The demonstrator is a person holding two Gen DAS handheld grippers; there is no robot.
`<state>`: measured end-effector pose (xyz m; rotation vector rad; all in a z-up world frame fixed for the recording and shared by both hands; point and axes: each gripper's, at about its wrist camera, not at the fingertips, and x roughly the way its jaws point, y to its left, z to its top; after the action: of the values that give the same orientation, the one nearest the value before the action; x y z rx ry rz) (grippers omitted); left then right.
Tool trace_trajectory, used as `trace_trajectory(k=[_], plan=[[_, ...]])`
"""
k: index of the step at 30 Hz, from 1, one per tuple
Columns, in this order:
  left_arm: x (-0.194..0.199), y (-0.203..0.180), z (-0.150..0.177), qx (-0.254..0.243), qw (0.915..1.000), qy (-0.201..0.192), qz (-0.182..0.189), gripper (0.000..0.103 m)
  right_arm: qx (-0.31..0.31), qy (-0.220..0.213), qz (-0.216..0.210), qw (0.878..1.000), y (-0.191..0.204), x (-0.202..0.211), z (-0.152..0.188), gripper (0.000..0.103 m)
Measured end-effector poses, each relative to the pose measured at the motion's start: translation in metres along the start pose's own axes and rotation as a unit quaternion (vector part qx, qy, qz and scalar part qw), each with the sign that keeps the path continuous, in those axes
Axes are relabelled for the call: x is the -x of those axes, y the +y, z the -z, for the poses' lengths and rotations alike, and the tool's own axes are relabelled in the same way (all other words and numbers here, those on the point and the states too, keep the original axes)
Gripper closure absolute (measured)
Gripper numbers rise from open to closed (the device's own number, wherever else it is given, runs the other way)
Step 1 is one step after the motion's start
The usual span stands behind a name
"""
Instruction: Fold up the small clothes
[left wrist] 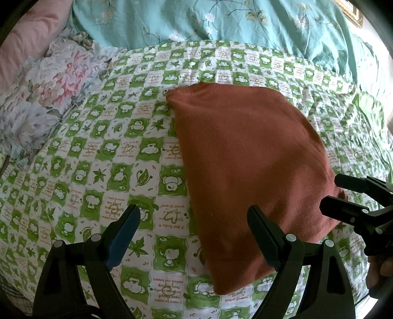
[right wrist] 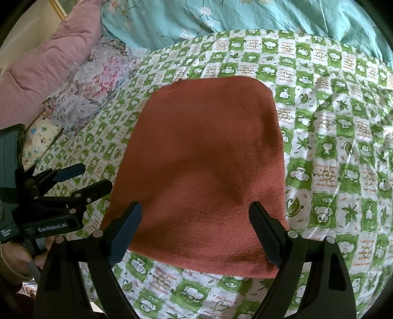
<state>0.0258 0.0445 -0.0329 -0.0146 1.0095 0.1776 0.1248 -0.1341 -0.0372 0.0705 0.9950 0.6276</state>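
One rust-orange knit garment (right wrist: 203, 171), folded into a compact rounded rectangle, lies flat on a bed covered by a green-and-white checked sheet (right wrist: 331, 152) printed with leaves and cartoon figures. In the right wrist view the garment sits centred ahead of the fingers, its near edge between and just under the two fingertips; in the left wrist view the garment (left wrist: 248, 166) lies to the right of centre, running diagonally away. Left hand-held gripper (left wrist: 194, 218): fingers spread wide, empty, its right finger over the garment's near corner, its left finger over bare sheet. Right hand-held gripper (right wrist: 195, 216): fingers spread wide, empty, hovering over the garment's near edge. Each gripper is also visible from the other's camera, beside the garment, with fingers apart. At the far side: a teal floral duvet (right wrist: 221, 17), a pink quilted cushion (right wrist: 49, 61), a pale flowered pillow (right wrist: 91, 83).
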Motion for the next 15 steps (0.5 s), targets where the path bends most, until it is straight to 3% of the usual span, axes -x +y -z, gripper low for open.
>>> trace_trajectory(k=[15], plan=[[-0.0001,0.0005,0.0011,0.002,1.0,0.001,0.0,0.014,-0.001,0.0,0.001,1.0,0.0011,-0.0008,-0.0001,0.014]])
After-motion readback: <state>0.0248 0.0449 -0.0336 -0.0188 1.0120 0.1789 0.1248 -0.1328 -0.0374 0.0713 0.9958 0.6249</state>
